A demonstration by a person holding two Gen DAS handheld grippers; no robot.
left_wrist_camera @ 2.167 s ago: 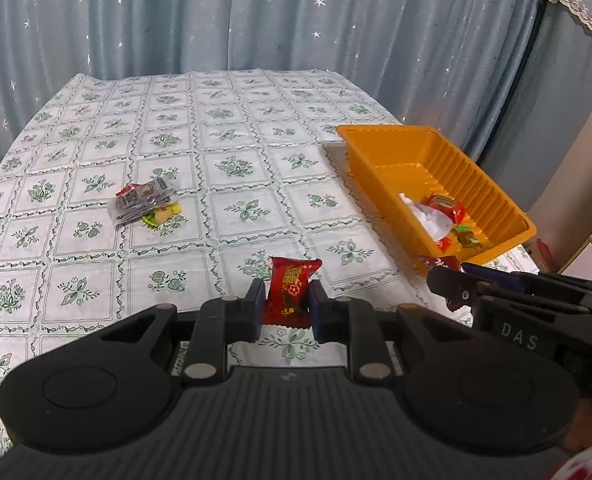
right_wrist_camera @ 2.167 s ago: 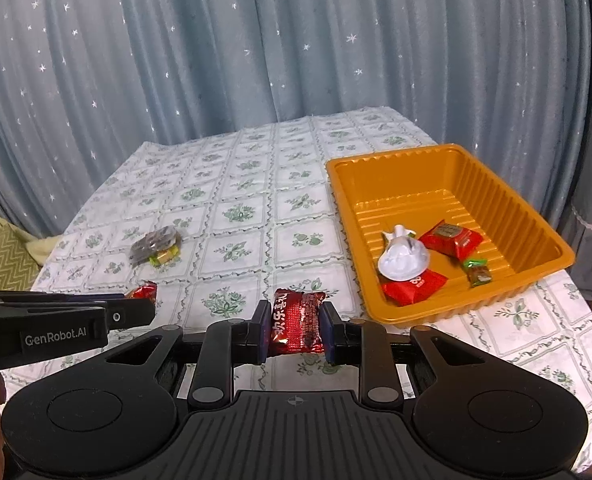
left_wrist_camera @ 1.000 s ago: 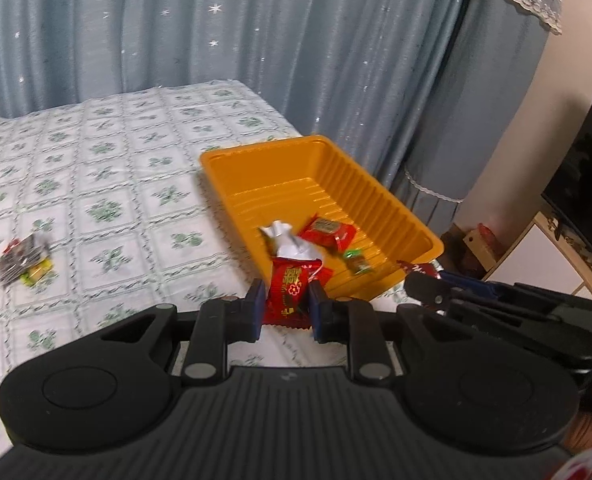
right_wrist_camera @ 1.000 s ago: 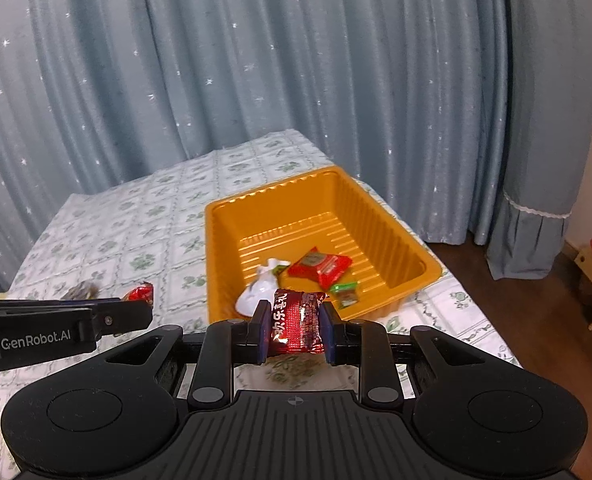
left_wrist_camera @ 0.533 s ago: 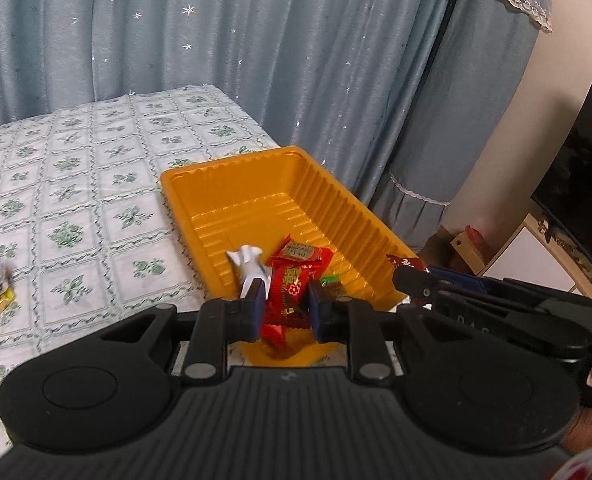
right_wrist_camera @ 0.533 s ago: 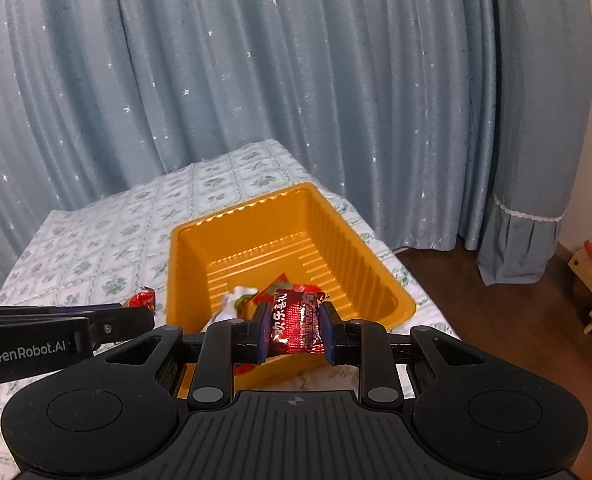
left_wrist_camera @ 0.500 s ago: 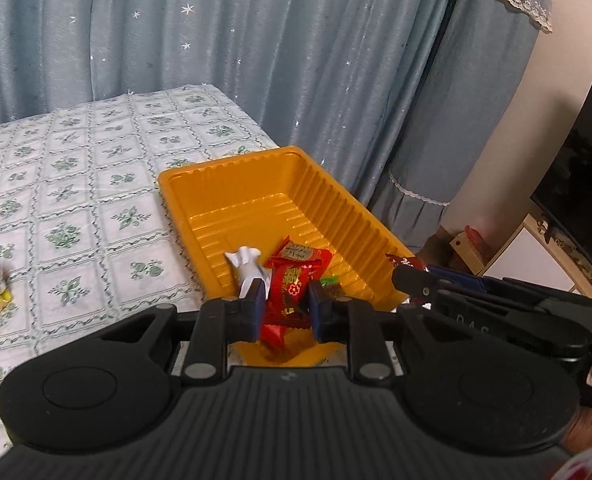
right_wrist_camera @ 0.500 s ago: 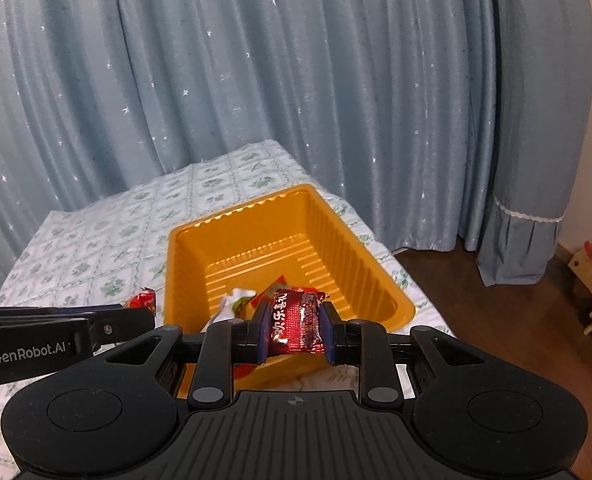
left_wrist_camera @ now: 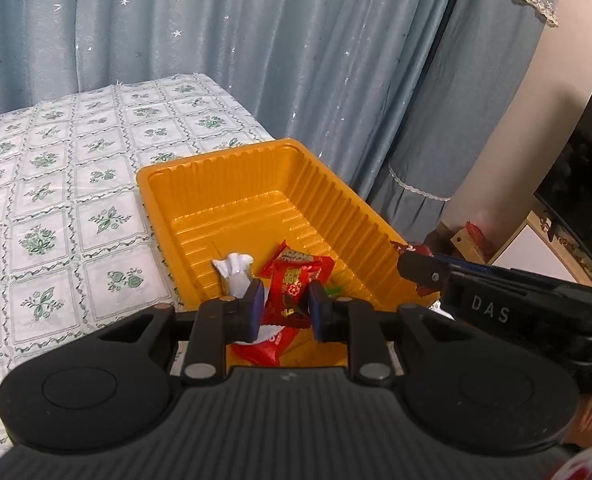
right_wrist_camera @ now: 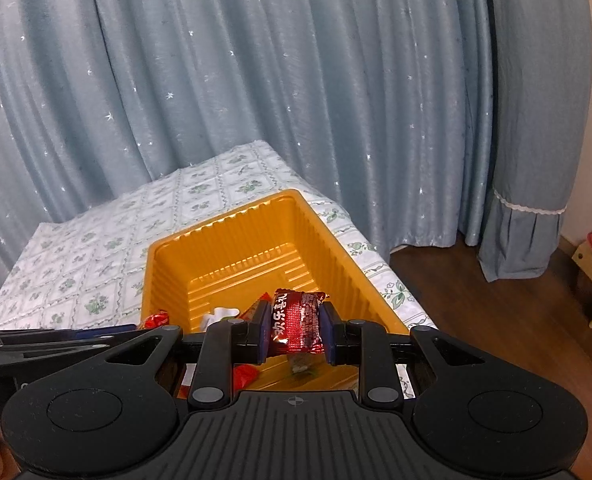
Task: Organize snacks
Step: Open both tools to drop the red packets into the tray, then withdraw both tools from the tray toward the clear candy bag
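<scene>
Holding over the orange tray [left_wrist_camera: 232, 184] at the table's right edge: left tool [left_wrist_camera: 283, 304] clamped on a bright red snack packet [left_wrist_camera: 292, 286]. Right tool [right_wrist_camera: 294, 330] clamped on a dark red snack packet [right_wrist_camera: 297, 318], also above the tray.

Each camera sits behind its own gripper and looks forward and downward along the two fingers. The left wrist view faces the orange tray [left_wrist_camera: 232, 184] from its near short end, close above it, with the right gripper [left_wrist_camera: 413, 270] entering at right. The right wrist view faces the same tray [right_wrist_camera: 224, 224] at close range, with blue curtains [right_wrist_camera: 256, 80] behind.
</scene>
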